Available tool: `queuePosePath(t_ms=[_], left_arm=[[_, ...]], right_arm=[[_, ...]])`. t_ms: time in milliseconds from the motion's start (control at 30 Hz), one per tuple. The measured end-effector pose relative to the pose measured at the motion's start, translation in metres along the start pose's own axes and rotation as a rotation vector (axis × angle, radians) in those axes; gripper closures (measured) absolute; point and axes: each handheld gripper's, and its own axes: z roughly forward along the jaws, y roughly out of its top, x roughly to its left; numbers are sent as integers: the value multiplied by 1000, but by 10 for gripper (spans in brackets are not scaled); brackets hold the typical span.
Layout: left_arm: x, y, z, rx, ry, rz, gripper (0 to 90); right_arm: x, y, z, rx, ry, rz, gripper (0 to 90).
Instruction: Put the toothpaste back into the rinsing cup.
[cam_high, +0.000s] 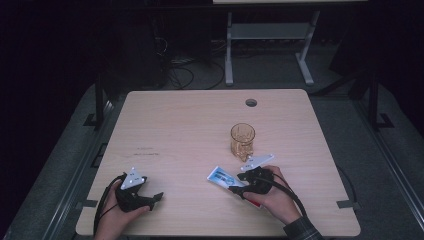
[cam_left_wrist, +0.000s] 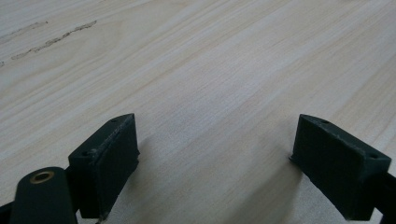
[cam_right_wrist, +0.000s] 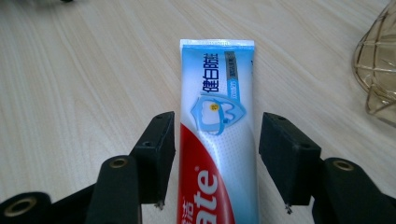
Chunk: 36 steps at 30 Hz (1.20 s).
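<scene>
A toothpaste tube (cam_high: 220, 176) (cam_right_wrist: 217, 93), white and blue with a red lower part, lies flat on the wooden table (cam_high: 175, 130) near the front right. My right gripper (cam_high: 236, 182) (cam_right_wrist: 217, 126) is low over it. Its jaws stand on either side of the tube with a thin gap at each side, so it is open and not pressing. My left gripper (cam_high: 152, 189) (cam_left_wrist: 217, 126) rests at the front left, open, with bare wood between its jaws.
An amber glass mug (cam_high: 242, 140) (cam_right_wrist: 380, 70) stands just beyond the right gripper, close to the tube's far end. A cable hole (cam_high: 251, 102) sits near the table's far edge. Another desk's frame (cam_high: 270, 30) stands on the floor behind.
</scene>
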Motion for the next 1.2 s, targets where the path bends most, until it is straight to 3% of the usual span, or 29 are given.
queuePosePath(t_ms=[867, 1200], left_arm=[[0, 0, 0, 0, -1, 1, 134], [0, 0, 0, -1, -1, 1, 134]], right_arm=[[1, 33, 36, 222, -24, -85, 421], [8, 33, 40, 236, -57, -115, 418]])
